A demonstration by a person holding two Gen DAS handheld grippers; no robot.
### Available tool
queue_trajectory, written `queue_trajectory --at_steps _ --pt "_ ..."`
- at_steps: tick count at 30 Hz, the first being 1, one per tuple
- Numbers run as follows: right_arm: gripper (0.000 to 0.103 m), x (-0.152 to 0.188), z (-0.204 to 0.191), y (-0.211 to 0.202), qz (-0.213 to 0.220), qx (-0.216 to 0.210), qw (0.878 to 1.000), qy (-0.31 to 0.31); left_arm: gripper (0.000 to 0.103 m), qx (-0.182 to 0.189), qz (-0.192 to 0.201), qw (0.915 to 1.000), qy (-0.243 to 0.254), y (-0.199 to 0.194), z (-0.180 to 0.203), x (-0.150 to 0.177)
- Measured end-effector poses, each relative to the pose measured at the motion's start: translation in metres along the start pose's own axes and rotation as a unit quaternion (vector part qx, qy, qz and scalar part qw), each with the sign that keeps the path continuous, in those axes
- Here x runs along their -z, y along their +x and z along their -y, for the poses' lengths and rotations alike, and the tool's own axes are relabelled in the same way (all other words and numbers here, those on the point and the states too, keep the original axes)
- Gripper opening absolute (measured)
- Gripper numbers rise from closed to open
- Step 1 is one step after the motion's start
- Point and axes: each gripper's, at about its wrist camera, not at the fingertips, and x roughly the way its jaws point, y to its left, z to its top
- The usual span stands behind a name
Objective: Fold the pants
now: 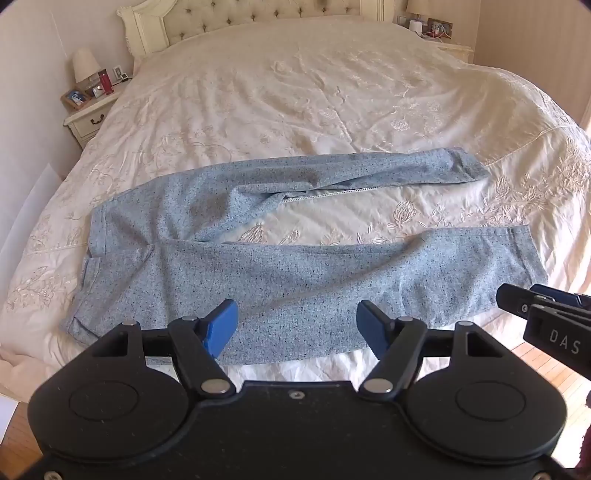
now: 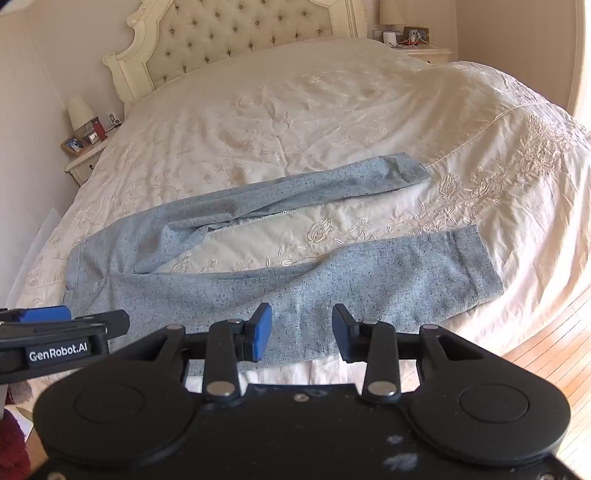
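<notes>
Fingers of the left gripper (image 1: 297,326) and right gripper (image 2: 301,334) are spread, holding nothing, above the near leg of one speckled blue-grey pair of pants (image 1: 258,273). "DAS" and "GenRobot.AI" mark the gripper sides. Both legs lie splayed on the cream embroidered bed (image 1: 295,92); two nightstands flank the tufted headboard (image 2: 236,33).

Both cameras look from the foot of the bed (image 1: 295,92) toward the headboard (image 2: 236,33), angled down from close above the near edge. Each sits behind its own gripper, the left gripper (image 1: 297,328) and the right gripper (image 2: 301,332). The views share the pants (image 1: 258,266), the bed and both nightstands.
</notes>
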Motion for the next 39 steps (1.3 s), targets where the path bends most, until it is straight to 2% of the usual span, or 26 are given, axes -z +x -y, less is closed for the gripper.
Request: queue_trajectory --at_steps 39 --pt "0.039 0.002 0.001 -0.001 0.000 -0.003 1.000 -0.017 0.073 0.009 -0.009 0.9999 0.000 0.002 0.005 0.010"
